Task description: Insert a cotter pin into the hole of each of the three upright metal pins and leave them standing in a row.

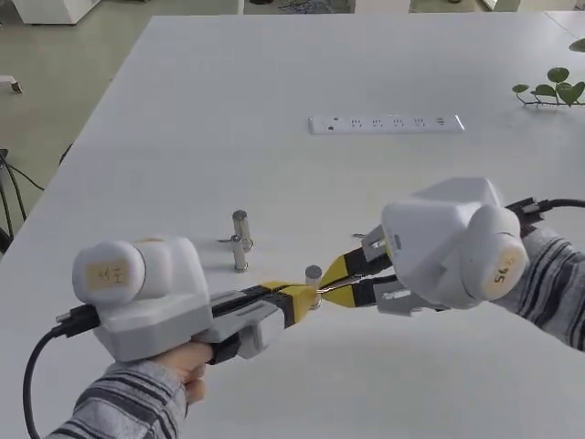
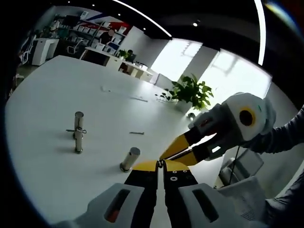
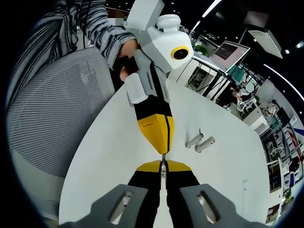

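Two upright metal pins (image 1: 239,224) (image 1: 239,253) stand close together left of centre, with a thin cotter pin (image 1: 227,240) sticking out between them. They appear again as pins (image 2: 79,118) (image 2: 78,141) and pins (image 3: 194,140) (image 3: 205,144). A third pin (image 1: 313,274) (image 2: 129,159) stands just behind the gripper tips. My left gripper (image 1: 306,294) (image 2: 160,164) and right gripper (image 1: 331,285) (image 3: 163,168) meet tip to tip, both shut on a small cotter pin (image 1: 336,286) (image 2: 179,152) held between them above the table.
A white power strip (image 1: 386,123) lies farther back on the white table (image 1: 183,137). A loose cotter pin (image 2: 137,133) rests on the tabletop beyond the third pin. A leafy plant (image 1: 553,90) sits at the far right edge. A mesh chair (image 3: 47,137) stands beside the table.
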The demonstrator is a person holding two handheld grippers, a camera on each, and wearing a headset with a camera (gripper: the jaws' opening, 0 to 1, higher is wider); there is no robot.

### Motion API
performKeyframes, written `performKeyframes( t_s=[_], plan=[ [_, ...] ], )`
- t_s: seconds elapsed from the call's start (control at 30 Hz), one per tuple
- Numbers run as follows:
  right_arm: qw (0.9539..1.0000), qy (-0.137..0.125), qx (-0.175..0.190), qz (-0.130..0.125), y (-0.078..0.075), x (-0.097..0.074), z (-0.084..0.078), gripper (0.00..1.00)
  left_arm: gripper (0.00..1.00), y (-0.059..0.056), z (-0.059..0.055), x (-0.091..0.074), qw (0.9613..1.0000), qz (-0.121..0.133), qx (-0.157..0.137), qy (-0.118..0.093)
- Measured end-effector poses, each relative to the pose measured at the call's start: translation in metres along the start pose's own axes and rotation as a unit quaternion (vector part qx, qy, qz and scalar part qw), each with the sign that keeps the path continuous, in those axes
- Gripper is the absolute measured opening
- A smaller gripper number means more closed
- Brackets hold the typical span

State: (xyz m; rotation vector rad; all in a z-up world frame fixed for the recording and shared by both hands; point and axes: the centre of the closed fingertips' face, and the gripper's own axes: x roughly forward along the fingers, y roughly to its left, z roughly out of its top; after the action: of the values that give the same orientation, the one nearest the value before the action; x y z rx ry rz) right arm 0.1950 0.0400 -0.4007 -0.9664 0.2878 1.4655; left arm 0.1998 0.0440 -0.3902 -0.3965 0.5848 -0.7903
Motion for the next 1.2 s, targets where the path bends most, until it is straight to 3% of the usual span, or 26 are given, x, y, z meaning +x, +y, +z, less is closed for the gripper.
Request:
performKeyframes(
  t_s=[0.13, 0.37, 0.47, 0.57, 0.83, 0.9, 1.2],
  plan=[
    [0.9999, 0.000, 0.011, -0.003, 0.000, 0.000, 0.000, 0.00, 0.00, -0.001, -0.001, 0.000, 0.9999, -0.005, 0.013, 0.001],
    [0.9960, -0.029, 0.084, 0.007, 0.002, 0.000, 0.002, 0.00, 0.00, -0.005, -0.004, 0.001, 0.9953, -0.022, 0.093, 0.015],
    [0.9886, -0.048, 0.142, 0.016, 0.002, -0.002, 0.002, 0.02, 0.00, -0.006, -0.007, 0.001, 0.9893, -0.025, 0.141, 0.026],
    [0.9812, -0.063, 0.180, 0.029, 0.004, -0.003, 0.002, 0.02, 0.00, -0.008, -0.010, 0.000, 0.9841, -0.033, 0.171, 0.035],
    [0.9627, -0.092, 0.248, 0.059, 0.014, -0.006, -0.002, 0.06, 0.00, -0.009, -0.017, -0.006, 0.9702, -0.049, 0.232, 0.048],
    [0.9575, -0.098, 0.263, 0.066, 0.017, -0.005, -0.003, 0.07, 0.00, -0.009, -0.018, -0.008, 0.9687, -0.053, 0.237, 0.051],
    [0.9458, -0.117, 0.292, 0.082, 0.028, -0.003, -0.001, 0.09, 0.00, -0.018, -0.014, -0.015, 0.9650, -0.087, 0.244, 0.042]
  ],
)
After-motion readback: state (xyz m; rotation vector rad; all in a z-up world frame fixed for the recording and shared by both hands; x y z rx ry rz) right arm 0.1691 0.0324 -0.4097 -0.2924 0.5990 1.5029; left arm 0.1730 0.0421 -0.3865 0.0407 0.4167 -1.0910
